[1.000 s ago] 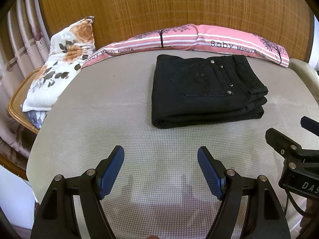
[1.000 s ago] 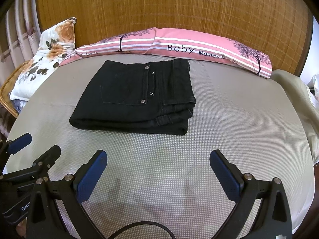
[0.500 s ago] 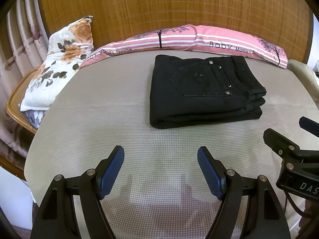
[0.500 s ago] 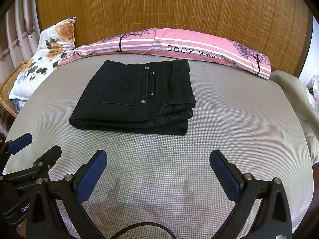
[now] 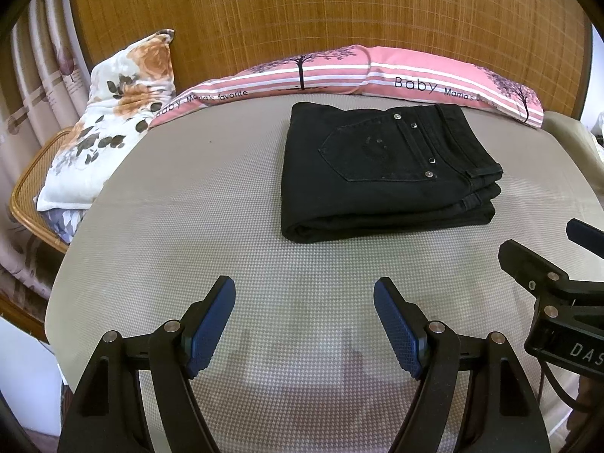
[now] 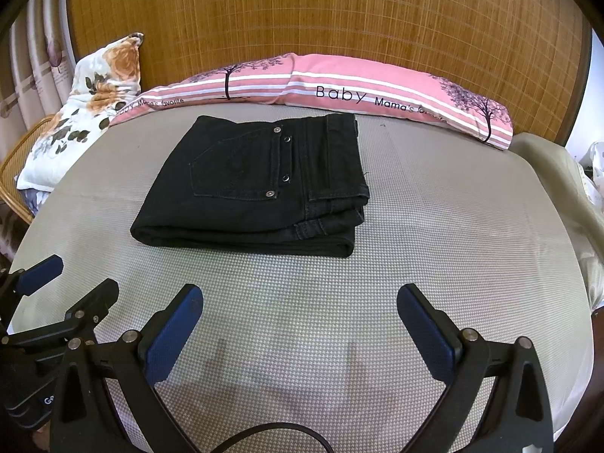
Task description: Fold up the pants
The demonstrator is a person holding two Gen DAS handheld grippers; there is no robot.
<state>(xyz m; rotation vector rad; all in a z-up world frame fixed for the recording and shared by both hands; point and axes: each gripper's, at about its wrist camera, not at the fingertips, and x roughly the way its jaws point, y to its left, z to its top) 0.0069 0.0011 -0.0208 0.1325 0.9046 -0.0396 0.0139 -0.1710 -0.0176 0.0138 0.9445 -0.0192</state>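
Through my left wrist camera, my left gripper [image 5: 305,321] hangs over the grey mattress [image 5: 188,226] with its blue pads [image 5: 209,326] spread wide and nothing between them. The black pants [image 5: 381,173] lie folded into a thick rectangle ahead and a little to the right, well clear of my fingertips, with a broad strip of bare mattress between us. Their rounded fold faces me and their stacked waistband ends point right. The far edge of the pants sits near the long pink pillow [image 5: 377,75] that runs along the woven headboard [image 5: 321,11]. To the left the mattress curves off toward a floral pillow [image 5: 109,120] leaning over a rattan chair [image 5: 28,192]; open surface fills that whole side. My right gripper [image 5: 543,264] pokes in at the right edge, apart from the pants. Through my right wrist camera, my right gripper [image 6: 300,328] is likewise spread, its pads empty above bare mattress. Here the pants [image 6: 256,185] lie ahead and to the left, near edge parallel to my fingers' line, still well apart from them. Right of the pants the mattress [image 6: 453,226] is free all the way to its rounded edge, where a pale cloth [image 6: 558,173] hangs beside it. My left gripper [image 6: 71,283] shows at the lower left, jaws apart.
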